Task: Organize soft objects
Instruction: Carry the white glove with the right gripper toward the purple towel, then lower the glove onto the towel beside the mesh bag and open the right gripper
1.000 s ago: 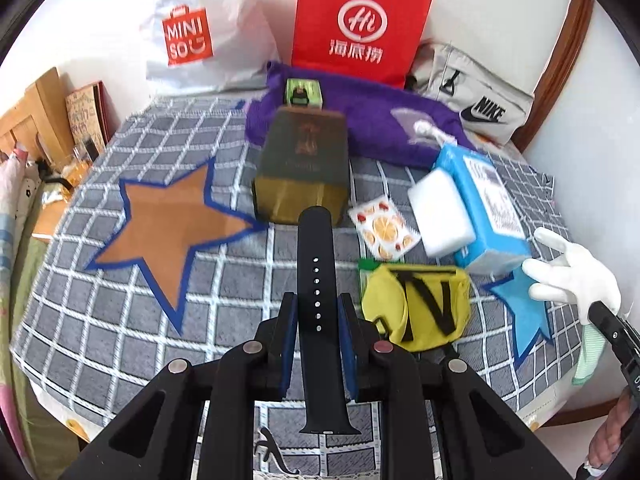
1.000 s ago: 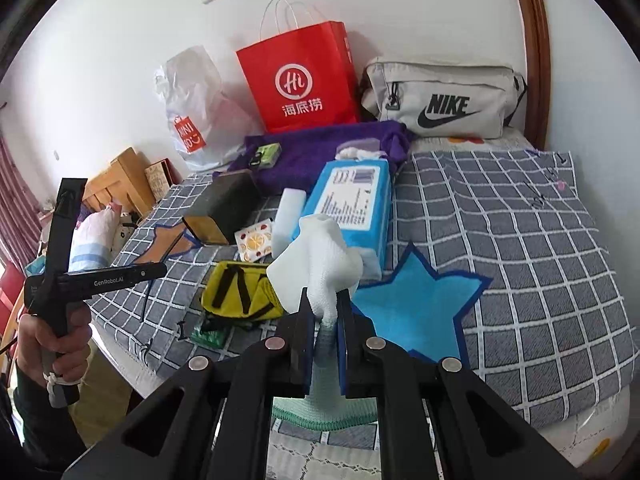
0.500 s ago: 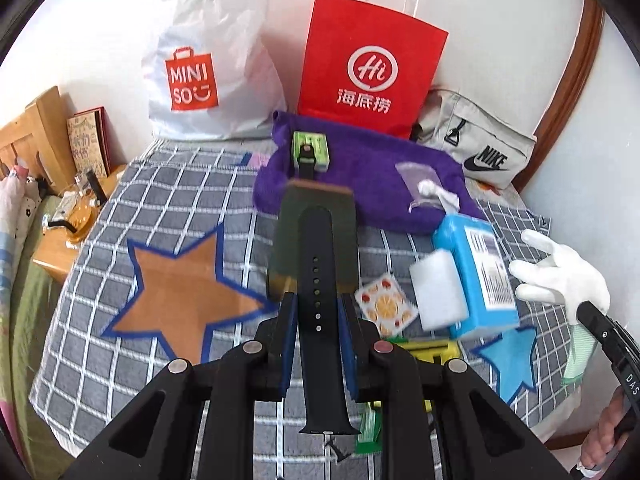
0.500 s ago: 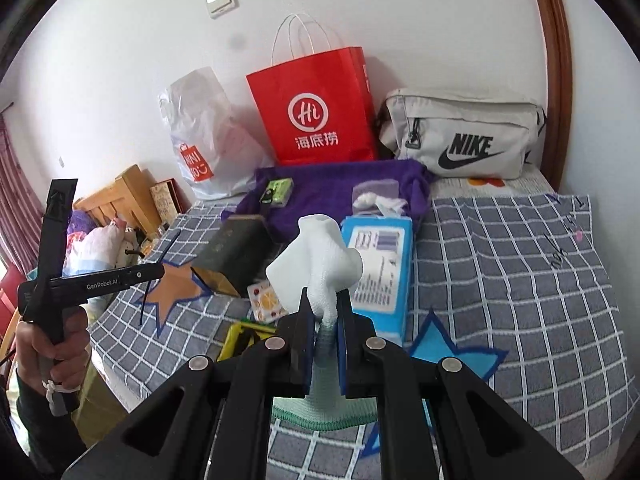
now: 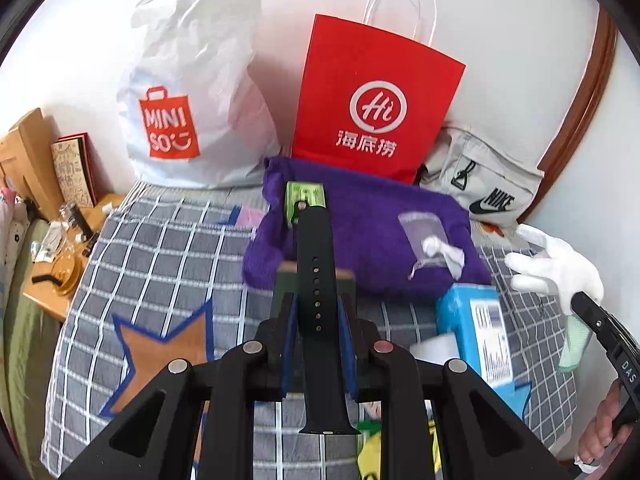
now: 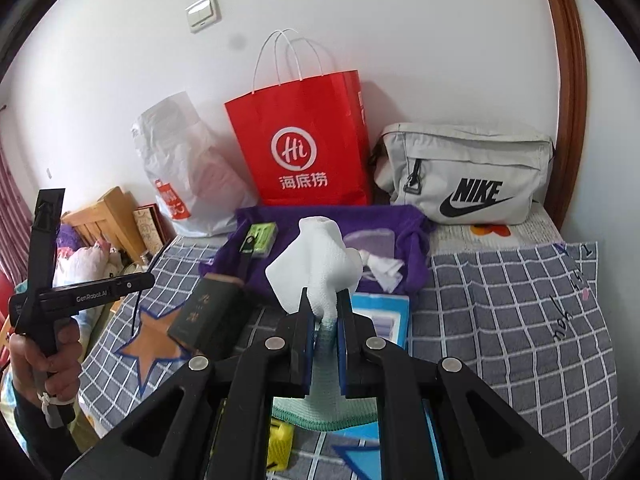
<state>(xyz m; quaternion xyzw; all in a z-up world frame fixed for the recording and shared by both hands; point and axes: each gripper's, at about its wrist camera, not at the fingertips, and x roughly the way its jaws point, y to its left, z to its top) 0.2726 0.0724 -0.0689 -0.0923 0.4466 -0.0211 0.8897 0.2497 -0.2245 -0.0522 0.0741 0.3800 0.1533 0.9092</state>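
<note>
Fingers [image 5: 289, 332] of the left gripper [image 5: 316, 332] pinch a floppy, light watch strap [image 5: 316, 280] mid-length; the right gripper [image 6: 324, 332] clamps a limp white glove [image 6: 316, 276] at its cuff.

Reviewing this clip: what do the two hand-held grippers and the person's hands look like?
Both hand-held grippers, left and right, are matte black with blue pads and round silver pivot pins. Seen from the right wrist, the left one's body reads "GenRobot.AI". The hand gripping it has a white band at the wrist and a dark sleeve.

left tongs [image 5: 316, 320]: clamped, tilted down | right tongs [image 6: 324, 316]: clamped, tilted down
</note>
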